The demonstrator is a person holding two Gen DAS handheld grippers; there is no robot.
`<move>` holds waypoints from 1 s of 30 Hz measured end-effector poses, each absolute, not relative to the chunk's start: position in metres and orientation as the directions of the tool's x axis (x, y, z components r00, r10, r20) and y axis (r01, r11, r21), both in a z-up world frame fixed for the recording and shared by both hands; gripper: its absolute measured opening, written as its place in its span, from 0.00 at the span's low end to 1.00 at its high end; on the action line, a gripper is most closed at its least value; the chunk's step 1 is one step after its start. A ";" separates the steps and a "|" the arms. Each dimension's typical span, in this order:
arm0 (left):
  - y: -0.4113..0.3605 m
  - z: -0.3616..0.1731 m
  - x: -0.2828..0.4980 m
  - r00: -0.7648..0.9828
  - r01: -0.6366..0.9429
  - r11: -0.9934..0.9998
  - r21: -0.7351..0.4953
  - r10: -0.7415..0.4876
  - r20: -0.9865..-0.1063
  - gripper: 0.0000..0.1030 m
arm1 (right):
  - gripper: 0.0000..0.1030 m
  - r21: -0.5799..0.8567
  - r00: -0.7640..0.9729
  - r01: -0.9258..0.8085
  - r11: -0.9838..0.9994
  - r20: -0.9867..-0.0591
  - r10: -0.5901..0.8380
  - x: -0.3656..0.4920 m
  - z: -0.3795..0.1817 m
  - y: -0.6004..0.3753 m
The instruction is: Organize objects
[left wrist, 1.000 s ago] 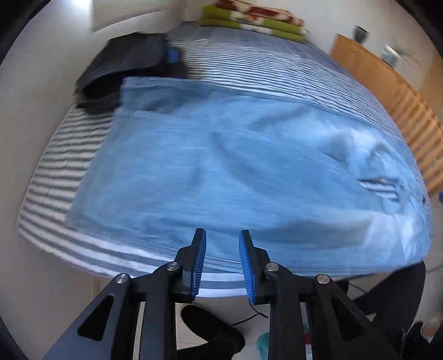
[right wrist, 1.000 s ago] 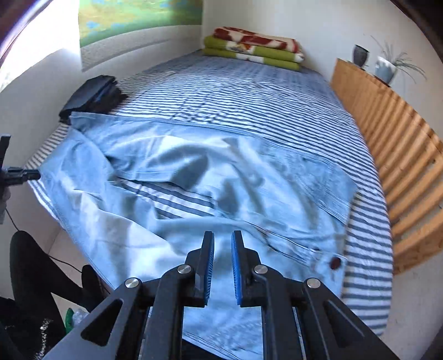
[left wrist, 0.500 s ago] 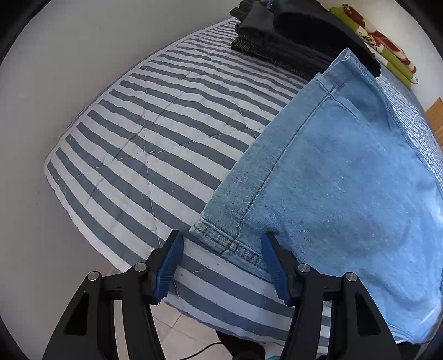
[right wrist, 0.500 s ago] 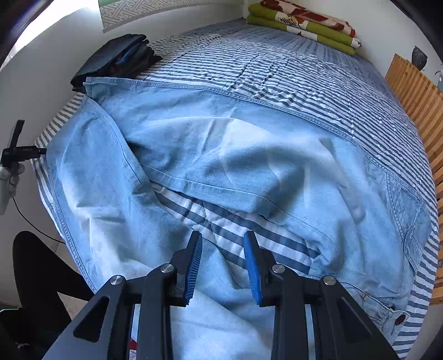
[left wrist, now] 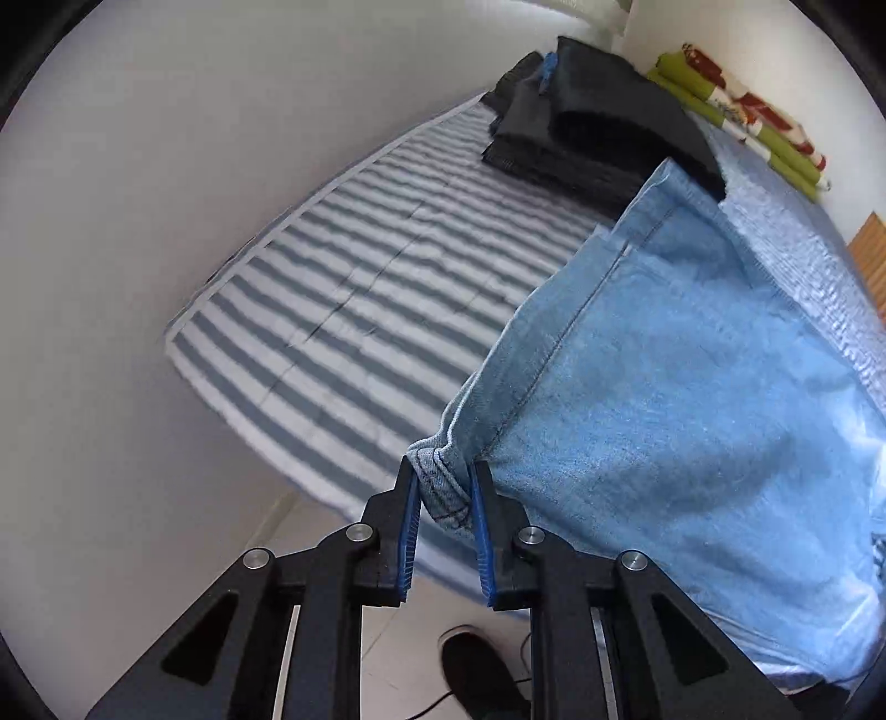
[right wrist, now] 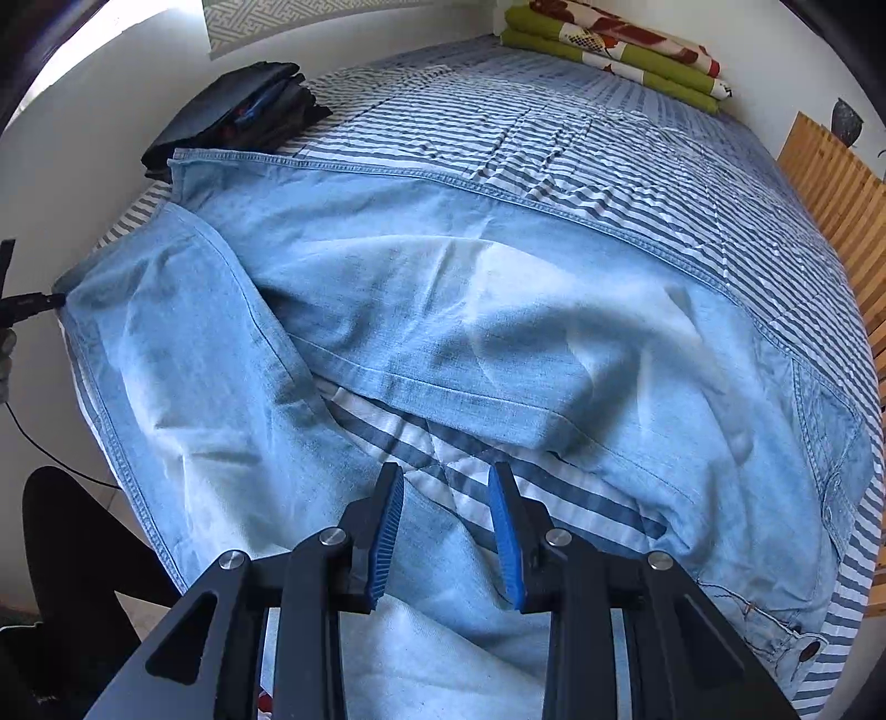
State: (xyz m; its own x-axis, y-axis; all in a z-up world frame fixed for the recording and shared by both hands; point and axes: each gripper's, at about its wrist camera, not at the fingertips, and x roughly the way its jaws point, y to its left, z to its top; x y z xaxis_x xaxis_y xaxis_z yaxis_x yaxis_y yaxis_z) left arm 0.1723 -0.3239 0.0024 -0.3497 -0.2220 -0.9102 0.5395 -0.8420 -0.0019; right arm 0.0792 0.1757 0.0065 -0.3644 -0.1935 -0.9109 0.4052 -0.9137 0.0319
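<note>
Light-blue jeans (right wrist: 498,310) lay spread across the striped bed (right wrist: 581,138), filling the middle and lower part of the right wrist view, one leg folded back so a wedge of sheet showed at lower centre. Half a second earlier the left hand-held gripper (left wrist: 443,498) had straddled the leg hem (left wrist: 440,471) with jaws wide; now its jaws were closing and the pads pinched the bunched hem, lower centre of the left wrist view, so that corner looked secured for a fold or pull. The right hand-held gripper (right wrist: 446,526) had opened a little over the last second and hung over the jeans at the striped wedge, jaws apart, gripping nothing. Folded dark clothes (left wrist: 598,127) sat stacked at upper right in the left view, touching the jeans' far edge. A folded green-and-red blanket (right wrist: 614,39) lay at the bed's far end. No containers visible.
</note>
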 end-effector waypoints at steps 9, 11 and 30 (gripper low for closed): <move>-0.313 0.015 0.169 -0.304 0.517 -0.850 0.105 -0.297 -0.905 0.34 | 0.32 0.023 -0.395 0.359 -0.933 -0.902 -0.173 0.059 0.015 0.208; -0.317 0.031 0.158 -0.327 0.517 -0.848 0.117 -0.322 -0.888 0.46 | 0.33 0.055 -0.412 0.328 -0.943 -0.890 -0.196 0.051 0.026 0.222; -0.195 0.070 0.027 -0.474 0.144 -0.989 -0.041 -0.032 -0.880 0.53 | 0.35 0.256 -0.137 0.394 -0.883 -0.933 -0.332 0.043 -0.026 0.191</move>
